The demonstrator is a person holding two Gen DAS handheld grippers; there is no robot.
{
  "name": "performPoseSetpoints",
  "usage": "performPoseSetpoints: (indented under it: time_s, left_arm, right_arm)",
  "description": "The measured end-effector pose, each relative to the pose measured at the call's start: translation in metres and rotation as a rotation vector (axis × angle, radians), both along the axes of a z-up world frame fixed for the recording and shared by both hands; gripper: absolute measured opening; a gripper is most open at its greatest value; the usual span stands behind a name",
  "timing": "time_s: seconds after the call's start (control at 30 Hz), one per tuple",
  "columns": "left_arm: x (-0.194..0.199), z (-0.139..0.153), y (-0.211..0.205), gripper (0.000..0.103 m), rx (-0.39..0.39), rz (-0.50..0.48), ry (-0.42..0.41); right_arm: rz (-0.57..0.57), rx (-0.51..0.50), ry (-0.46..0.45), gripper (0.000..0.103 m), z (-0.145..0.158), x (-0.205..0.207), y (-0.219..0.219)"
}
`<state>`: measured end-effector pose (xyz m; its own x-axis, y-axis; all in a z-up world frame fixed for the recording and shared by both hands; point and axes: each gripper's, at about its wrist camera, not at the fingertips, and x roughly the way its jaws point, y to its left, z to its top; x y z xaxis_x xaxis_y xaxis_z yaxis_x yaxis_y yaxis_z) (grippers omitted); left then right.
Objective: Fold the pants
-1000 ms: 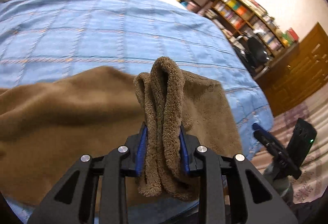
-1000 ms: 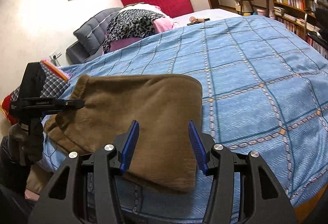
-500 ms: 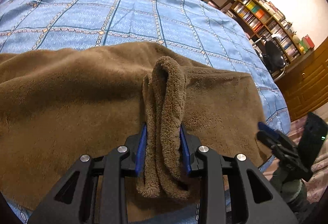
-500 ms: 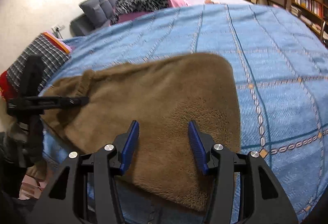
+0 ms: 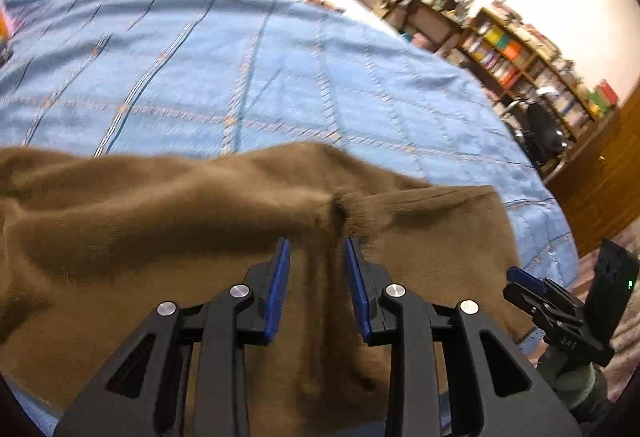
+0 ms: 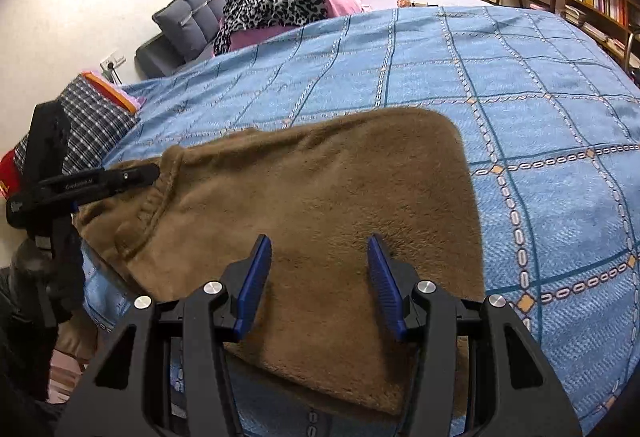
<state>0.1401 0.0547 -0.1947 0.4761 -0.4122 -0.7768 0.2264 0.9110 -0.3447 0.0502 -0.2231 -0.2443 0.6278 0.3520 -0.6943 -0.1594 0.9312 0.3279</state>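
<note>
Blue checked bed (image 6: 500, 85) carrying brown fleece pants (image 6: 320, 189), spread near its front edge toward the left corner, 1 fold already laid flat. Thick, plushy cloth, with a ridge (image 5: 338, 209) bunched in the middle and the waistband (image 6: 160, 197) curling at the left side. Left gripper (image 5: 314, 257) parted slightly, nothing pinched, fabric only underneath. Right gripper (image 6: 316, 249) wide open above the cloth, empty. Risk, probably: ridge trapped in the next fold, giving a lumpy, crooked bundle; slippery bedcover letting the pants slide off the edge.
</note>
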Motion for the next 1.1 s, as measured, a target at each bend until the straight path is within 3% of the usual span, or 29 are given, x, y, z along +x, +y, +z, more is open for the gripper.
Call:
performPoseSetpoints:
  time_s: [0.13,0.27,0.47,0.67,1.1]
  left_arm:
    - [-0.007,-0.003,-0.001,0.03,0.001,0.005,0.013]
    - [-0.015,0.01,-0.017,0.044,0.031,-0.009,-0.038]
    - [-0.02,0.023,-0.038,0.046,-0.02,-0.019,-0.073]
    - [-0.022,0.025,-0.062,0.051,-0.013,-0.04,-0.099]
    - [0.004,-0.029,-0.072,0.051,0.033,-0.014,-0.019]
  right_arm:
    - [-0.006,-0.03,0.011,0.052,-0.007,0.003,0.005]
    - [-0.015,-0.03,0.026,0.052,-0.007,0.006,0.006]
    - [-0.035,-0.051,0.069,0.052,-0.006,0.011,0.008]
    - [-0.053,-0.086,0.118,0.054,-0.004,0.017,0.013]
    - [-0.051,-0.134,0.132,0.059,-0.005,0.021,0.022]
